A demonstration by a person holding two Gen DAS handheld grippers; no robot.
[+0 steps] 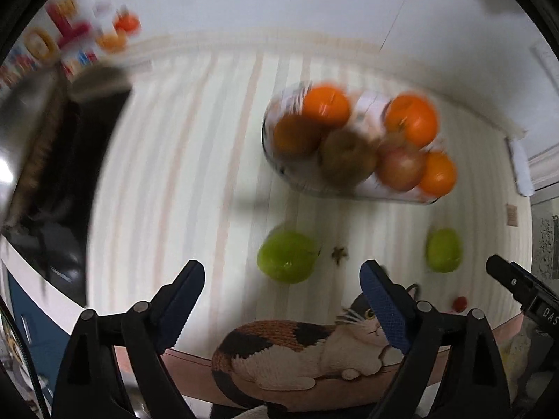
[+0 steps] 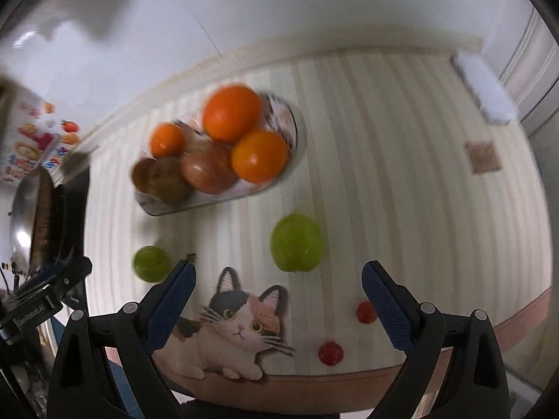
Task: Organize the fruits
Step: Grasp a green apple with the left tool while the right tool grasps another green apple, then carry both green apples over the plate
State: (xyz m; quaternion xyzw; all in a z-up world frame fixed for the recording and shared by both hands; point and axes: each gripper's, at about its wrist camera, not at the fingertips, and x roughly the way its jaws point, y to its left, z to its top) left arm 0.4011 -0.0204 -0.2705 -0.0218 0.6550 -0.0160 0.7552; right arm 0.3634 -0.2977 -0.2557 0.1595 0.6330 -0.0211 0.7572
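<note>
Both hand-held grippers hover above a striped tablecloth [image 2: 401,160] with a cat motif [image 2: 237,328], each with its fingers spread wide and nothing between them. The left gripper [image 1: 283,300] faces the nearer green apple [image 1: 286,256]; the right gripper [image 2: 279,300] faces the other green apple [image 2: 297,242], so each loose fruit sits ahead of one tool, apparently to allow one pickup per hand. A glass dish [image 2: 290,146] farther back already carries oranges [image 2: 232,113] and brownish-red fruit [image 2: 206,167], which suggests it is the collecting place; the apples lie well apart from it, on the cloth. Two small red fruits [image 2: 330,352] rest near the table's front edge, just inside the right gripper's right finger. A small dark stem scrap [image 1: 339,255] lies between the apples. Motion blur softens both views, so fine contact cannot be judged
</note>
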